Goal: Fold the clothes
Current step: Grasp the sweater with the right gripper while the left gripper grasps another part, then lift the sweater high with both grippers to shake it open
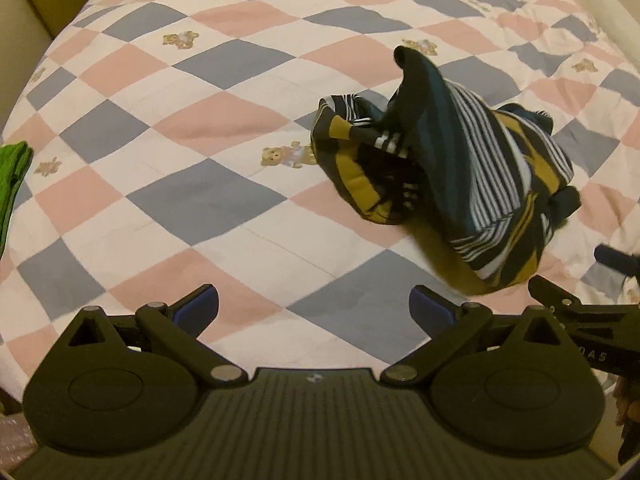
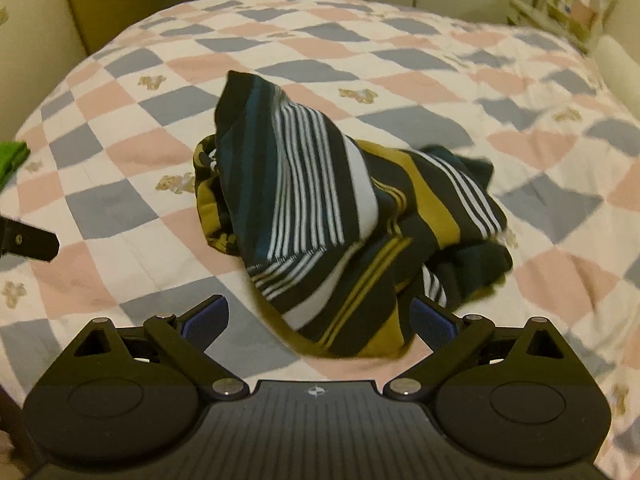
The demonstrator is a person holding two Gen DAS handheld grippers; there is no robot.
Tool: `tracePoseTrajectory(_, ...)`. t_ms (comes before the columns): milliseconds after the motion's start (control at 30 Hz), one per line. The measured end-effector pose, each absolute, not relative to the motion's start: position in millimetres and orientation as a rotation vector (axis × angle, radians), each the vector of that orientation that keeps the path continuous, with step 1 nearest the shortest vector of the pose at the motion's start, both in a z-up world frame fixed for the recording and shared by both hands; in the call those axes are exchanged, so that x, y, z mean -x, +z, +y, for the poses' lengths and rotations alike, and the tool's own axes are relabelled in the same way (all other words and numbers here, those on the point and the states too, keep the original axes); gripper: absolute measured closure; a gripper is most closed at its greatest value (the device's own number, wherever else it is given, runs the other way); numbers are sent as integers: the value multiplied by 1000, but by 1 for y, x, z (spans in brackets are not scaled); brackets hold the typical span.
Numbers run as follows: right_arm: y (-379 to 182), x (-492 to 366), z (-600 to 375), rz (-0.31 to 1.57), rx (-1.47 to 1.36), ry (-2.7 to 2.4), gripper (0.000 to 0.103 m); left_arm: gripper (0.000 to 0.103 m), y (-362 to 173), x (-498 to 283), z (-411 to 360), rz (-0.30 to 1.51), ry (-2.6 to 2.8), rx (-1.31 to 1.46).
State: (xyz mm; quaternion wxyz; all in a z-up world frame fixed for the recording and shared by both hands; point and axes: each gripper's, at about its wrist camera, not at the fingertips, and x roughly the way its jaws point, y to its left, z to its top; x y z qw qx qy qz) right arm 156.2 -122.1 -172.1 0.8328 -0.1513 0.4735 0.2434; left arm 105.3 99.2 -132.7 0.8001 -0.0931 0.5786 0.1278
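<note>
Bed with the checked quilt (image 1: 208,200) fills both of my views: pink, grey-blue and white diamonds, small teddy-bear motifs scattered over it. Pale wall and cupboard fronts behind it in the right wrist view, blurred shelving at far right.

Striped garment (image 2: 340,208) lies crumpled in one heap on the quilt, roughly mid-bed. Dark navy ground, white pinstripes, mustard bands, some teal. One dark corner stands up in a peak at the far side of the heap. Not folded. In the left wrist view the same heap (image 1: 452,168) sits right of centre, well ahead of my fingers.

Left gripper (image 1: 314,308): jaws spread wide, nothing between them, only quilt below. It is apart from the garment, whose near edge lies just beyond my right-side finger.

Right gripper (image 2: 320,316): jaws also spread wide, not clamped on anything. The garment's near edge hangs into the gap between the blue pads (image 2: 204,320), closer to the right-side one; I cannot tell whether cloth touches that pad. Edge is motion-blurred.

Green cloth (image 1: 14,176) at the quilt's left edge, only a strip in view, well apart from the heap.
</note>
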Motion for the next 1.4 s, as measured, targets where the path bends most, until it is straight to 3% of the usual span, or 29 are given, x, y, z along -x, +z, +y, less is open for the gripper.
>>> tracePoseTrajectory(333, -230, -147, -48, 855, 588, 559, 4, 5, -179, -137, 140, 1274, 122, 197)
tracePoseTrajectory(533, -276, -147, -16, 738, 810, 537, 14, 5, -206, -148, 162, 1297, 83, 227)
tracePoseTrajectory(600, -287, -152, -12, 704, 881, 520, 27, 6, -215, -153, 165, 1312, 77, 225)
tracePoseTrajectory(667, -287, -162, -16, 717, 879, 533, 75, 8, -221, -158, 167, 1324, 70, 222)
tracePoseTrajectory(733, -270, -183, -31, 778, 741, 532, 92, 10, -225, -165, 169, 1329, 62, 229)
tracePoseTrajectory(933, -210, -255, -107, 855, 242, 325, 93, 15, -222, -197, 166, 1287, 15, 246)
tracePoseTrajectory(1133, -209, -306, -154, 956, 26, 194, 92, 15, -219, -235, 144, 1235, -55, 174)
tracePoseTrajectory(1333, -220, -313, -157, 998, 0, 221, 89, 32, -219, -268, 122, 1139, -123, -3)
tracePoseTrajectory(1400, -222, -315, -159, 1005, -7, 221, 86, 48, -225, -278, 114, 1113, -158, -100)
